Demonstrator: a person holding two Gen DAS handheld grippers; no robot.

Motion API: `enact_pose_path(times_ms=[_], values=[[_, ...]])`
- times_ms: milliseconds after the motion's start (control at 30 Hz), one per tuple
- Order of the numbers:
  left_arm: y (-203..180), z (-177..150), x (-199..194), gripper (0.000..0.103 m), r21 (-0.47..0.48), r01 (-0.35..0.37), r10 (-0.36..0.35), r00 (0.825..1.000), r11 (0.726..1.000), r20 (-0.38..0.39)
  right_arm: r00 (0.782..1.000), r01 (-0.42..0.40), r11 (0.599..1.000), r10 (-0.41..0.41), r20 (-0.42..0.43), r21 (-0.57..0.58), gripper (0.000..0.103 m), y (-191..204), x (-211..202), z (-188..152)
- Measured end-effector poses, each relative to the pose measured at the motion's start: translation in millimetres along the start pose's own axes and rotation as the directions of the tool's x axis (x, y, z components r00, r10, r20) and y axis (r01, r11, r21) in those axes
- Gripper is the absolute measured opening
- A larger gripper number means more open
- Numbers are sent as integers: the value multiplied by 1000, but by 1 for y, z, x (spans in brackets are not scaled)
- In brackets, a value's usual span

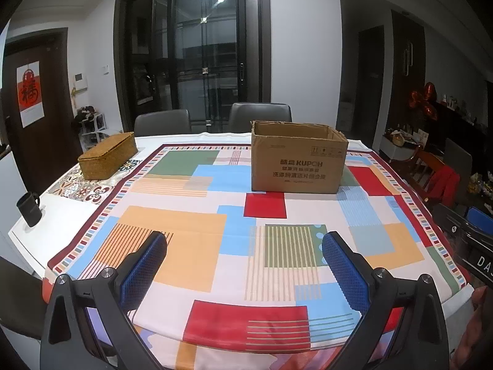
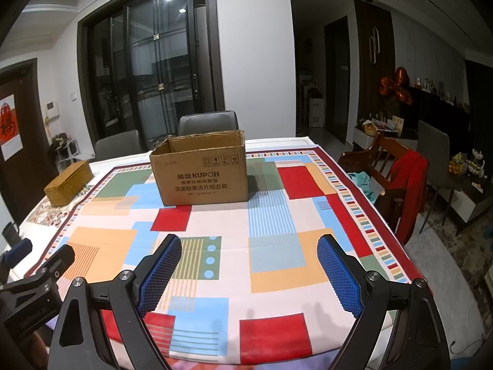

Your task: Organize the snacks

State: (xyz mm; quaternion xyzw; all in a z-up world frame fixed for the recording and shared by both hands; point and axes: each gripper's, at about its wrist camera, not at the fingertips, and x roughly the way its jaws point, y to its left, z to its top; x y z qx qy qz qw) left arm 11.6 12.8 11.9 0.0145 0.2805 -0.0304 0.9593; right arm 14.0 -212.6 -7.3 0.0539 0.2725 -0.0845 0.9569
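Observation:
An open brown cardboard box (image 1: 297,163) printed KUPOH stands upright on the far half of the table; it also shows in the right wrist view (image 2: 201,172). Its inside is hidden. No snacks are in view. My left gripper (image 1: 245,248) is open and empty, held above the near part of the patterned tablecloth (image 1: 191,246). My right gripper (image 2: 249,251) is open and empty, also above the near part of the cloth (image 2: 277,215). The left gripper's body (image 2: 34,280) shows at the lower left of the right wrist view.
A woven lidded basket (image 1: 107,155) sits at the table's far left, also in the right wrist view (image 2: 68,182). A black mug (image 1: 29,205) stands at the left edge. Grey chairs (image 1: 260,117) stand behind the table. A wooden chair with a red garment (image 2: 403,182) stands right.

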Motion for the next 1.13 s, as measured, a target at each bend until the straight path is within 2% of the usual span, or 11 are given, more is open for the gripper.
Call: enact_pose_path(times_ms=[1133], values=[[-3,-2,4,103,2,6,-6,1000,1000,-14,1000,1,1000,-1,-15,-1,91,3,4,-2]])
